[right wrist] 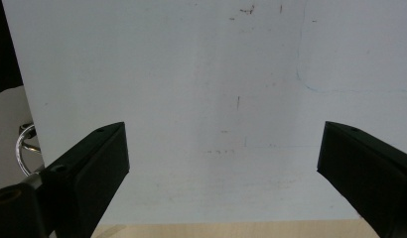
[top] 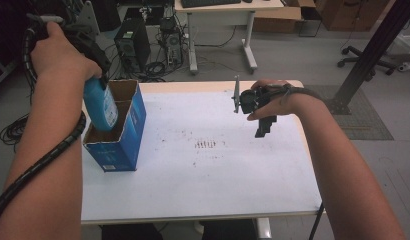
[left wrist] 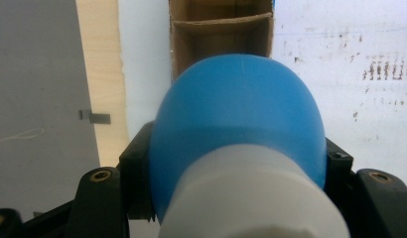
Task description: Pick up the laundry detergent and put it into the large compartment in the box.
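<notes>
I've got the white table [top: 203, 170] nearly bare, w/ a blue cardboard box [top: 124, 137] standing open-topped near its left edge – inner divider splits it into compartments, so I judge it's there to take bottles upright. The blue bottle [top: 99, 104] hangs bottom-down over the box, its base dipping at the near compartment's mouth; can't tell if it touches cardboard. My left gripper [left wrist: 236, 163] is clenched on it – jaws pinch the shoulder just below the white cap [left wrist: 253, 198], which keeps the body vertical for a straight drop. Right gripper [right wrist: 224, 148] hovers over the right side of the table, well apart from box & bottle, jaws spread wide w/ nothing between them – prob. just parked clear.
</notes>
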